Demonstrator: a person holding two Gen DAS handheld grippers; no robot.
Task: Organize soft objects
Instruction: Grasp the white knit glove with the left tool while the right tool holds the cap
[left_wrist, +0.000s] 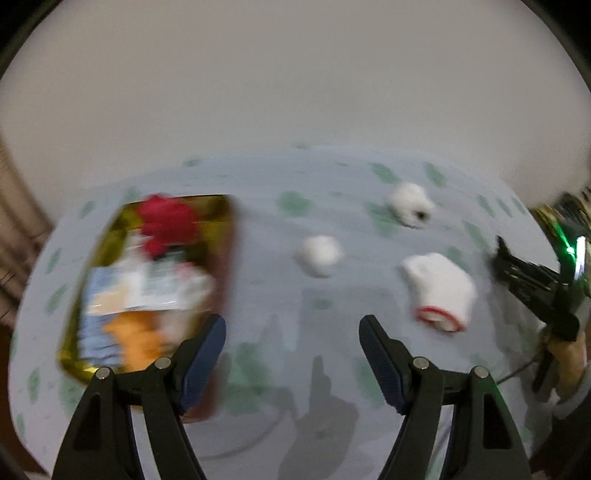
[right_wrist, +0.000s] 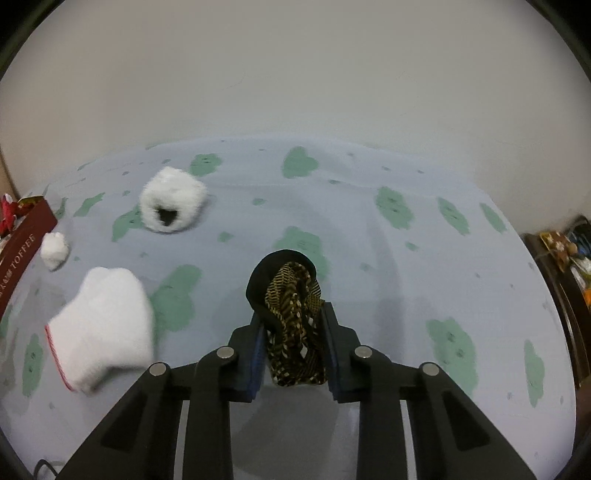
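Note:
My right gripper is shut on a black and gold patterned cloth, held just above the blue bedsheet with green patches. A white sock with a red hem lies to its left, a fluffy white cuff with a dark opening further back, and a small white ball near the box. In the blurred left wrist view my left gripper is open and empty above the sheet. Ahead of it lie the ball, the fluffy cuff and the sock.
A gold-lined maroon box at the left holds a red soft toy and other soft items; its side shows in the right wrist view. The right gripper enters at the right edge. A dark cluttered shelf stands beyond the sheet.

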